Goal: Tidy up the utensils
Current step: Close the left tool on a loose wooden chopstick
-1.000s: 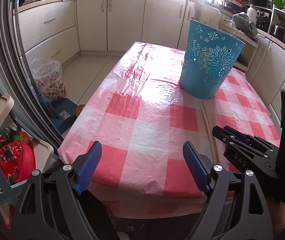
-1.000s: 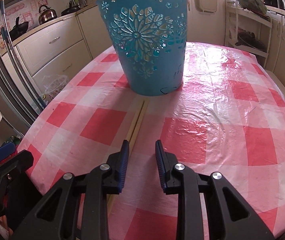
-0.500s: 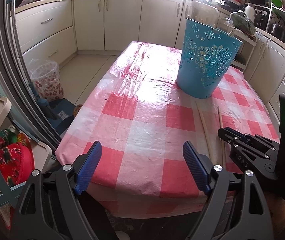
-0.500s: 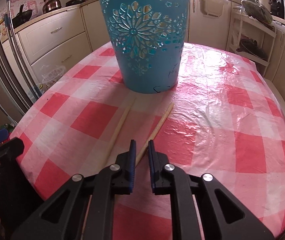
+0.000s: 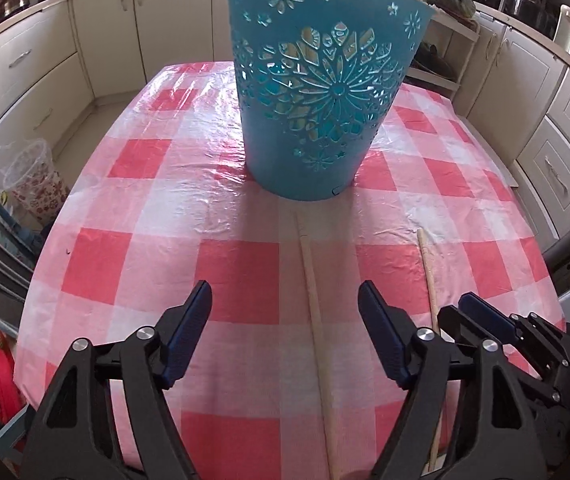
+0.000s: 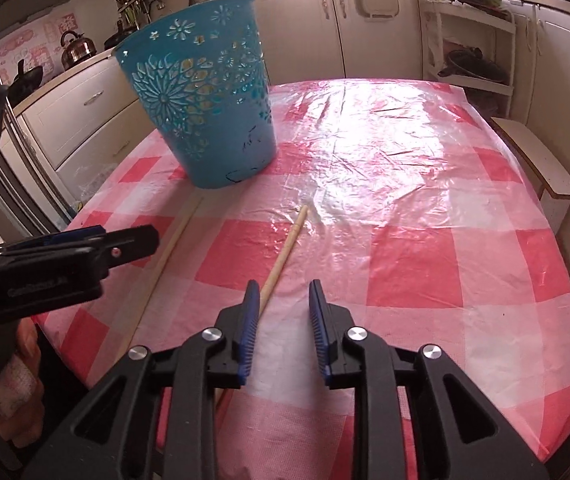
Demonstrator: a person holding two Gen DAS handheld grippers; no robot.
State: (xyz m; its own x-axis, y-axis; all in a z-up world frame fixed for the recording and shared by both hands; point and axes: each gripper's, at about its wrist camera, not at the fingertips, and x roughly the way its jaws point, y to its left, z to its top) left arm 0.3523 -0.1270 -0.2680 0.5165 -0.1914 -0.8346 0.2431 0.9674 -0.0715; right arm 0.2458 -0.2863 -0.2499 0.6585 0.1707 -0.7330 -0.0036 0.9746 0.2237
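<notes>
A teal cut-out bucket [image 5: 321,92] [image 6: 209,108] stands upright on the checked table [image 5: 157,184]. Two wooden chopsticks lie apart in front of it. The left chopstick [image 5: 313,292] [image 6: 165,256] runs between the jaws of my left gripper [image 5: 285,320], which are closing without touching it. The right chopstick [image 5: 427,272] [image 6: 285,248] lies on the cloth and passes under the left finger [image 6: 251,320] of my right gripper [image 6: 284,312]. Those jaws are opening, with only cloth showing between them. The right gripper [image 5: 485,320] sits just right of the left gripper.
Cream kitchen cabinets [image 5: 25,80] ring the table. A small bin with a plastic bag [image 5: 33,176] stands on the floor at the left. A low wooden bench [image 6: 537,160] sits off the table's right side. A person's hand [image 6: 17,344] holds the left gripper [image 6: 65,252].
The two chopsticks lay together, then the right gripper shut on one and drew it aside, and its jaws have since parted. The left gripper moved right over the other chopstick and narrowed.
</notes>
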